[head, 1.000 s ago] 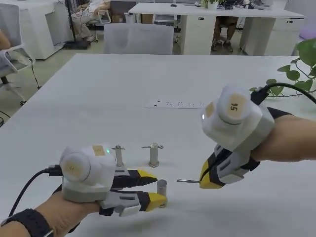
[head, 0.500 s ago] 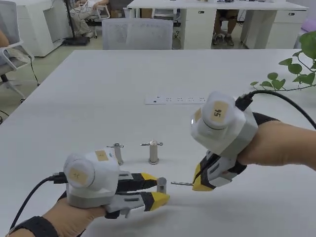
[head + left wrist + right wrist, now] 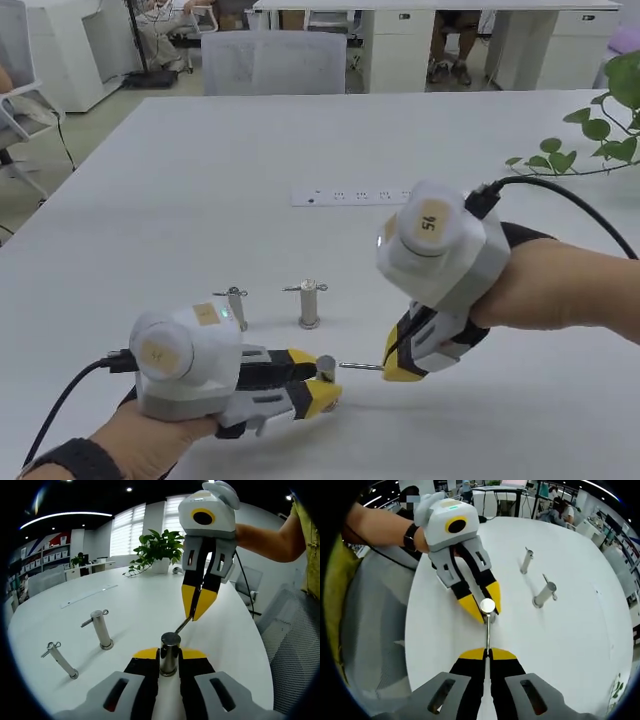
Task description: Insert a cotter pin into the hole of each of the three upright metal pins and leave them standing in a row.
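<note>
A short metal pin [image 3: 325, 367] stands upright on the white table, and my left gripper [image 3: 318, 381] is shut on it. In the left gripper view the pin [image 3: 170, 652] sits between the yellow jaws. My right gripper [image 3: 396, 368] is shut on a thin cotter pin [image 3: 360, 366], held level with its tip at the pin's top. In the right gripper view the cotter pin [image 3: 488, 632] points straight at the pin's head [image 3: 488, 605]. Two more upright pins [image 3: 237, 306] [image 3: 310, 303] stand behind, each with a cotter pin through its top.
A white power strip [image 3: 350, 195] lies across the middle of the table [image 3: 200, 180]. A green plant [image 3: 590, 140] reaches in at the right edge. Chairs and desks stand beyond the far edge.
My right gripper has carried the cotter pin left, bringing its tip up to the pin held by my left gripper. The head camera has tilted slightly.
</note>
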